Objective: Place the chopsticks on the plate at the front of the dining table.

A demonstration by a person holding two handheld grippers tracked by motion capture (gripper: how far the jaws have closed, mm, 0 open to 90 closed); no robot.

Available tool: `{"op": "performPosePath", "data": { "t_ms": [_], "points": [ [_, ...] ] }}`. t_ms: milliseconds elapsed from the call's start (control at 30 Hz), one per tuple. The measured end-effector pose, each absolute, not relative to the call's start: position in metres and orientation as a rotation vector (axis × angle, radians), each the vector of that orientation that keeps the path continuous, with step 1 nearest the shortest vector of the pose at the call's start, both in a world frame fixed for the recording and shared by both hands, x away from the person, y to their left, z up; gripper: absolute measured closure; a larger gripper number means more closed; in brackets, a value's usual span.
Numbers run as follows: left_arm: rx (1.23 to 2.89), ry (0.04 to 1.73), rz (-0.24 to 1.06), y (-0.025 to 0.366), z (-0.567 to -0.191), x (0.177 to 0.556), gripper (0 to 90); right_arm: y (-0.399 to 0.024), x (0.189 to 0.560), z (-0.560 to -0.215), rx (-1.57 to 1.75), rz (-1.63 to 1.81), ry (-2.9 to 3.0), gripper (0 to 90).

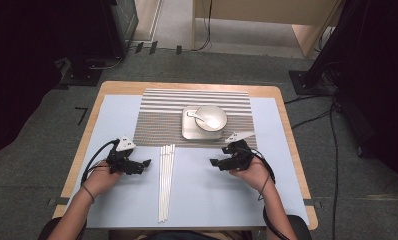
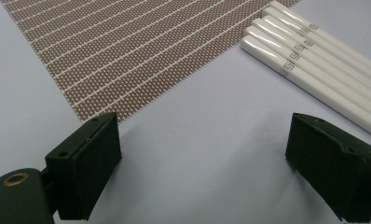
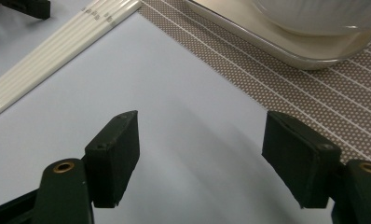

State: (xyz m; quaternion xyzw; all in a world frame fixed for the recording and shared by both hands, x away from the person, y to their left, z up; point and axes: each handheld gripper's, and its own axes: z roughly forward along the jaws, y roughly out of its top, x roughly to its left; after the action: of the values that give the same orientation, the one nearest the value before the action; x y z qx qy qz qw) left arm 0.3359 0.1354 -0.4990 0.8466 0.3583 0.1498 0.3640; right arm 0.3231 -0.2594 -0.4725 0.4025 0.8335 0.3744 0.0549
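Observation:
Several white chopsticks lie side by side on the pale blue table cover, running toward the person. My left gripper rests just left of them, open, pointing right, with nothing between its jaws. My right gripper sits to their right, open and empty, pointing left. In the left gripper view the left gripper hovers over bare cover, with the chopsticks at upper right. In the right gripper view the right gripper is over bare cover, with the chopsticks at upper left.
A brown striped placemat covers the far middle of the table. On it stands a square metal tray holding a white bowl and a spoon. The tray's rim lies close ahead of the right gripper.

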Motion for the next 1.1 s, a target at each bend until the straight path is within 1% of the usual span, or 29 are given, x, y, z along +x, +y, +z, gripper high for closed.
{"op": "performPosePath", "data": {
  "t_ms": [167, 567, 800, 967, 1033, 1100],
  "points": [
    [2.178, 0.922, 0.385, 0.135, -0.499, 0.336, 9.6, -0.253, 0.322, -0.475, 1.202, 1.169, 2.54, 30.0],
    [2.181, 0.924, 0.38, 0.135, -0.499, 0.337, 8.9, -0.249, 0.319, -0.474, 1.227, 1.164, 2.582, 29.0],
    [2.182, 0.924, 0.381, 0.135, -0.499, 0.337, 8.7, -0.241, 0.321, -0.471, 1.25, 1.27, 2.588, 29.6],
    [2.182, 0.926, 0.381, 0.134, -0.499, 0.337, 8.5, -0.232, 0.323, -0.475, 1.248, 1.215, 2.603, 28.5],
    [2.184, 0.923, 0.374, 0.134, -0.499, 0.337, 7.8, -0.23, 0.323, -0.475, 1.236, 1.217, 2.6, 26.5],
    [2.202, 0.909, 0.364, 0.132, -0.499, 0.337, 4.0, -0.228, 0.323, -0.475, 1.235, 1.23, 2.601, 26.2]
  ]
}}
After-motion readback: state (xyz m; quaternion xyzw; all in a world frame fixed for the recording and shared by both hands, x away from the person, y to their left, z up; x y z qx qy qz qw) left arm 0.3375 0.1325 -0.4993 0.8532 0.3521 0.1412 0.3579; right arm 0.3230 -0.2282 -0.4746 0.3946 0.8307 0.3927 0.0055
